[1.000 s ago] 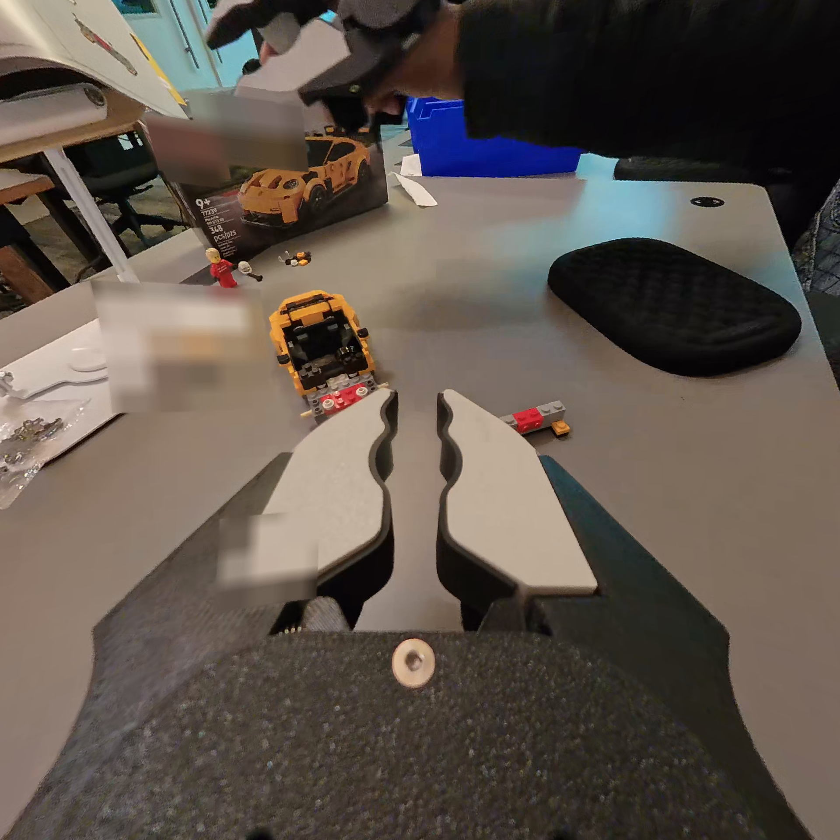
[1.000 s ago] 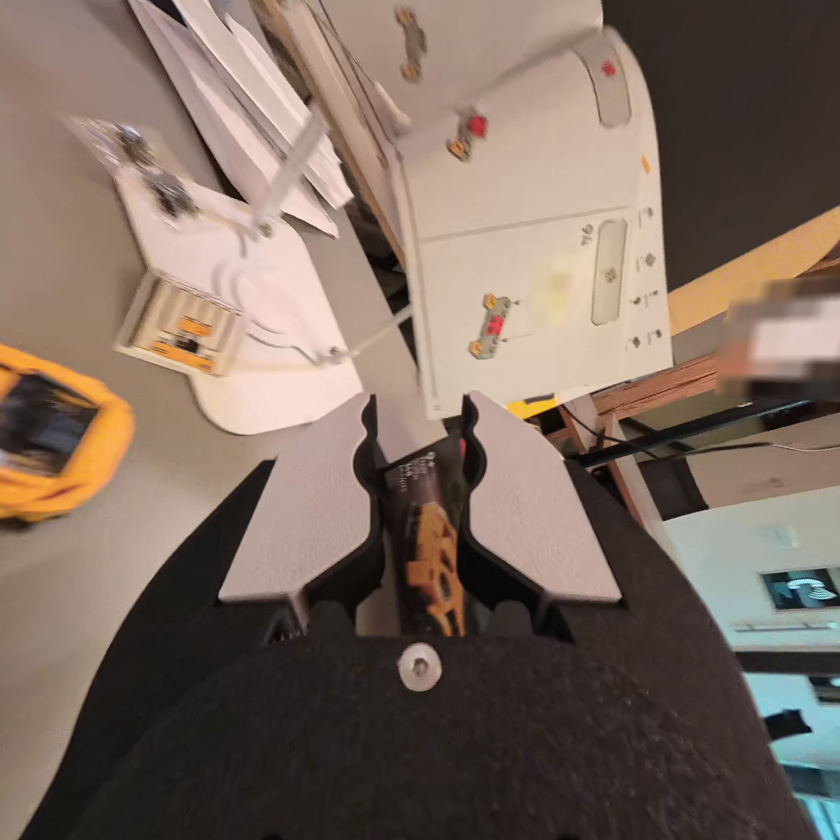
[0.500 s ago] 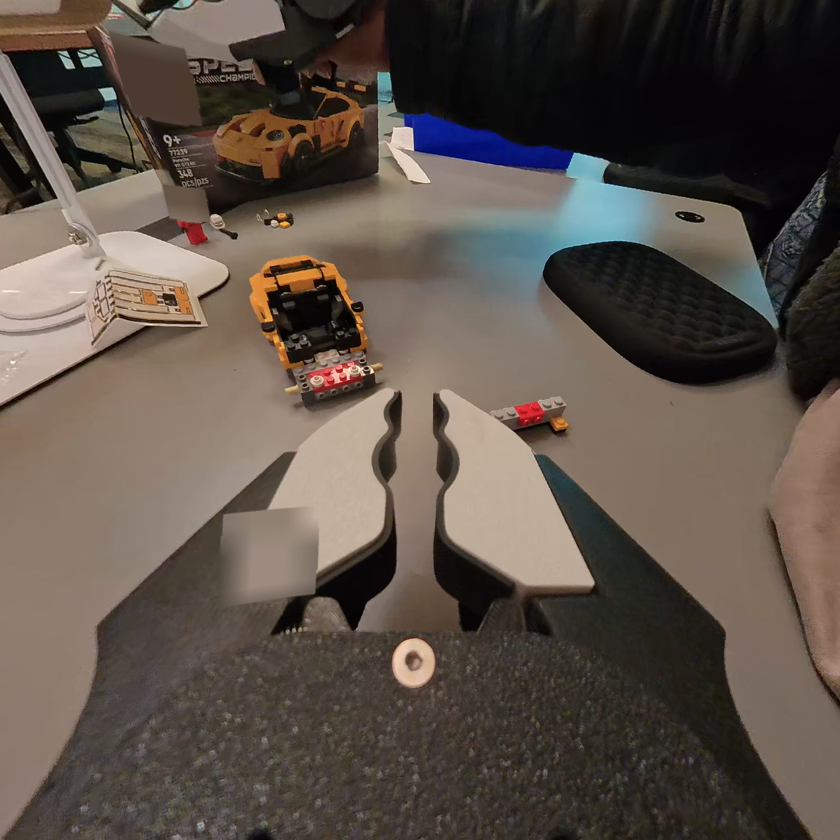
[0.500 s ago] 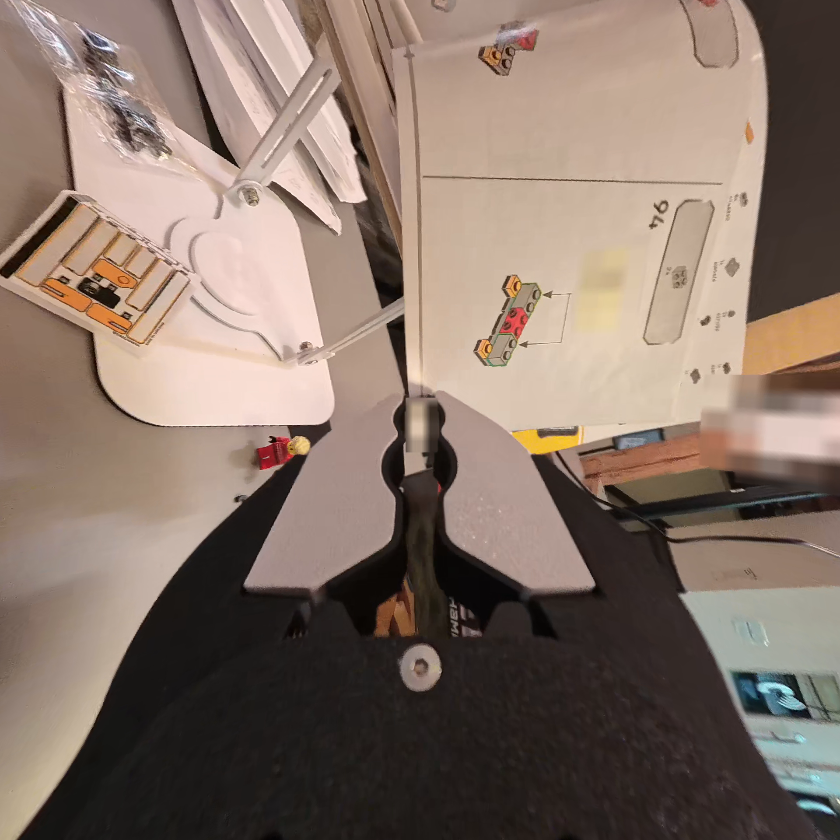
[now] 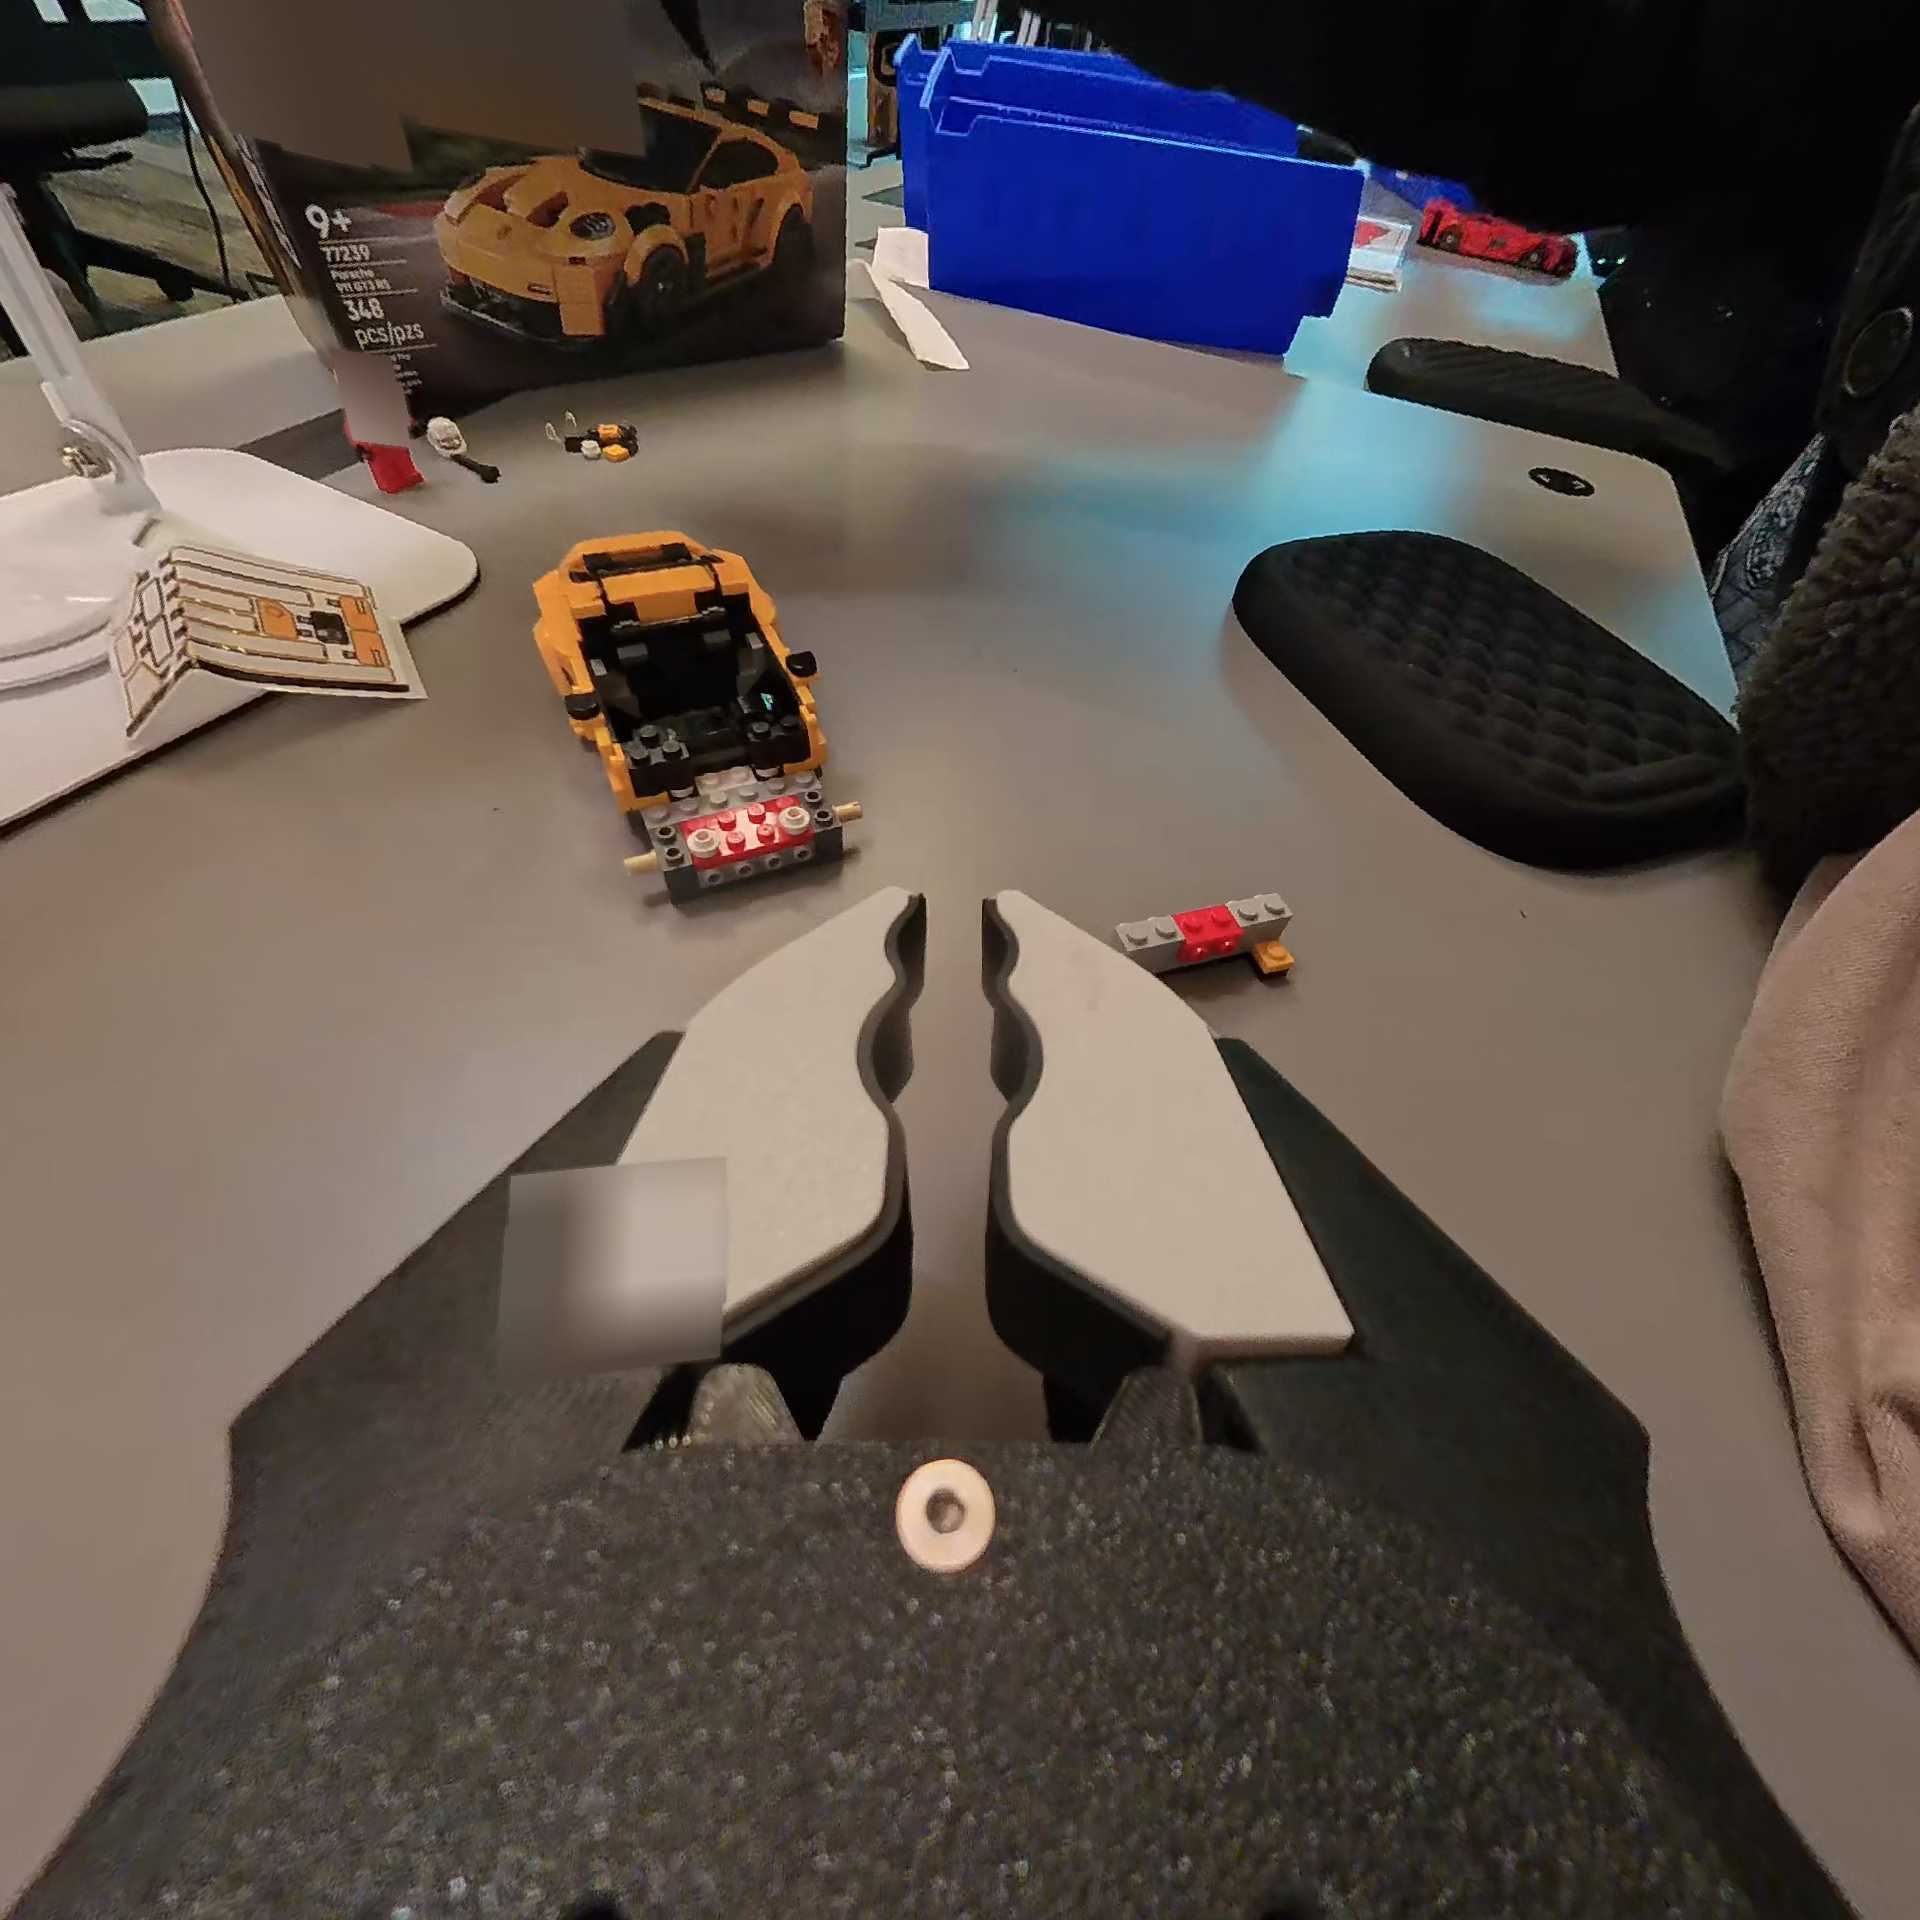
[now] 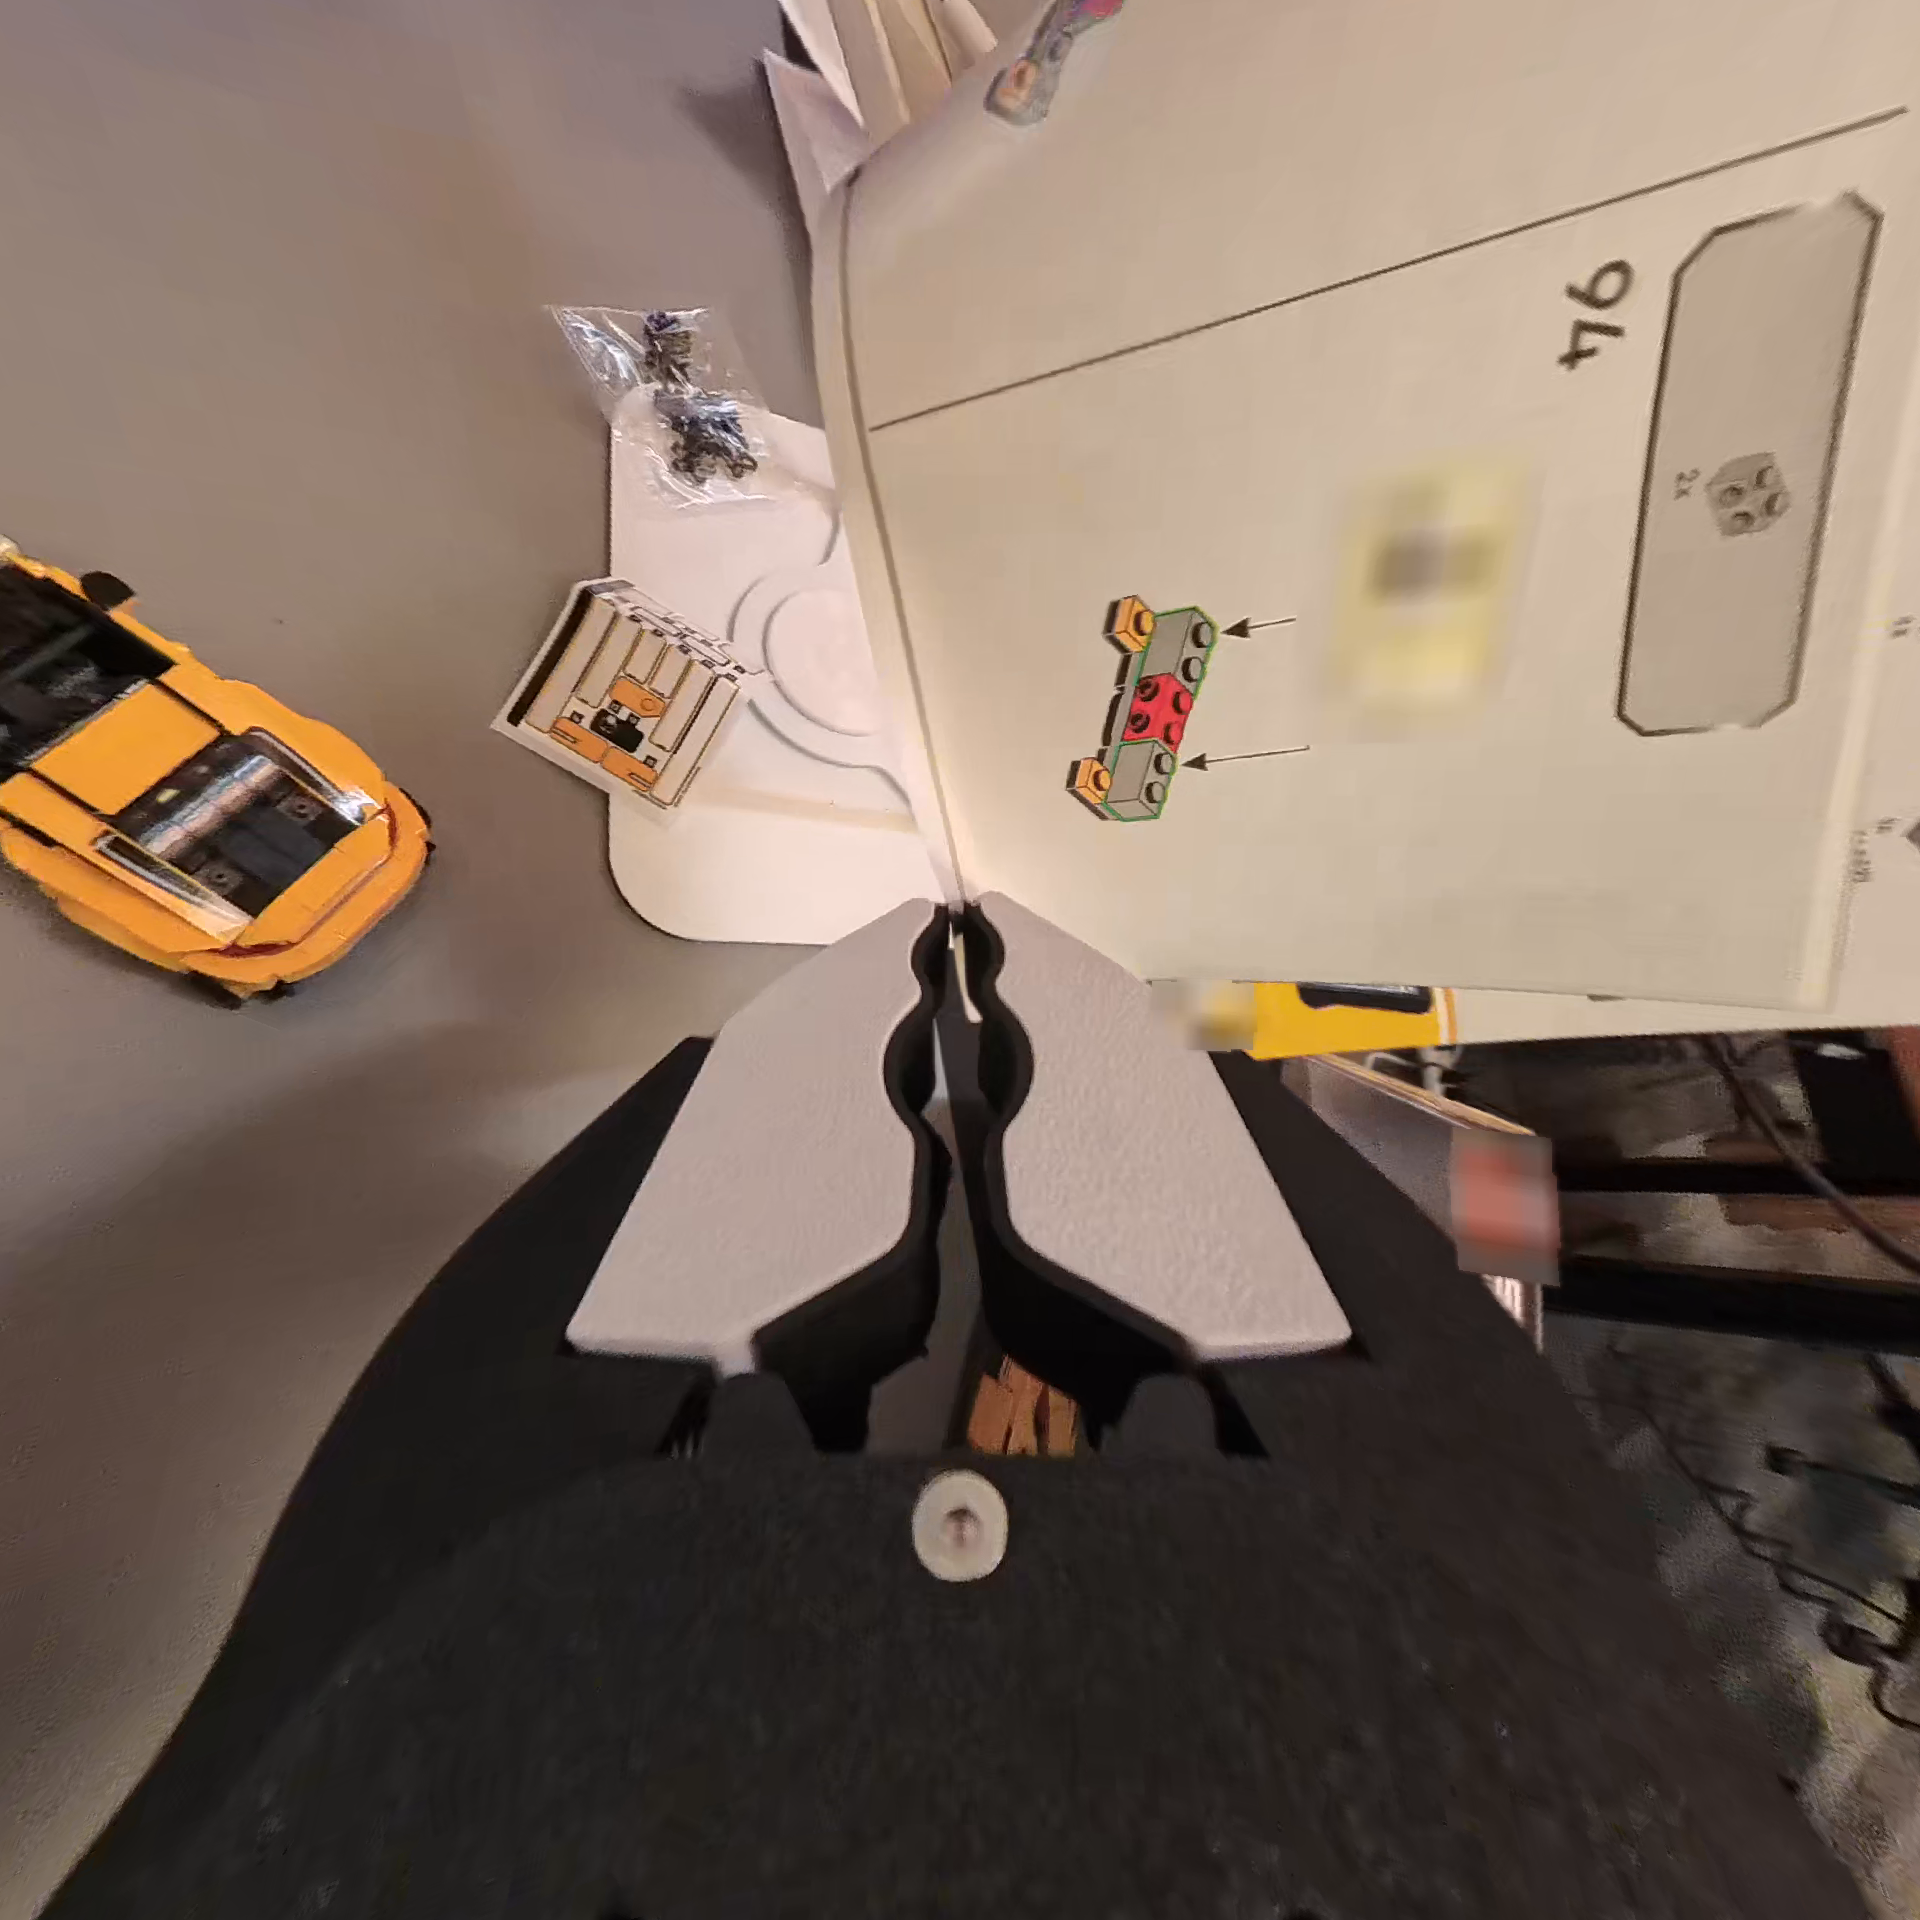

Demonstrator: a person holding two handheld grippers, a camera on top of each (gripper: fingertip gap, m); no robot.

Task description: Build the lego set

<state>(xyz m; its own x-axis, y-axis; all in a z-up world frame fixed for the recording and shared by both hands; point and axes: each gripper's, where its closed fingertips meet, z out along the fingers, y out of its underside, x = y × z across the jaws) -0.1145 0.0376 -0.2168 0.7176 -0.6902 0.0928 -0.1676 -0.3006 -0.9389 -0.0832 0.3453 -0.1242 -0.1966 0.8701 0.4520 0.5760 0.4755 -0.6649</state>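
Note:
A part-built orange car (image 5: 675, 686) sits mid-table, its grey and red rear block (image 5: 743, 831) facing my left gripper (image 5: 951, 909). That gripper is slightly open and empty, low over the table just short of the car. A small grey, red and orange sub-assembly (image 5: 1205, 930) lies to its right. My right gripper (image 6: 956, 914) is shut on a thin panel seen edge-on, the set's box, which stands at the back left in the left wrist view (image 5: 582, 239). The right wrist view also shows the car (image 6: 177, 790) and the open instruction booklet (image 6: 1403, 520).
A white stand base (image 5: 260, 520) with a sticker sheet (image 5: 249, 634) lies at left, and a bag of parts (image 6: 675, 416) rests on it. A red minifigure (image 5: 390, 468) and small pieces (image 5: 603, 442) sit by the box. Blue bins (image 5: 1122, 229) stand behind. A black pad (image 5: 1475, 686) lies at right. The tips of one gripper are about 35 cm away from the tips of the other. My left gripper's tips are some 15 cm from the car (image 6: 177, 790).
My right gripper has closed tighter on the box and swung with it, bringing the booklet page closer. The arm and box that hung over the table have shifted. My left gripper stays slightly open.

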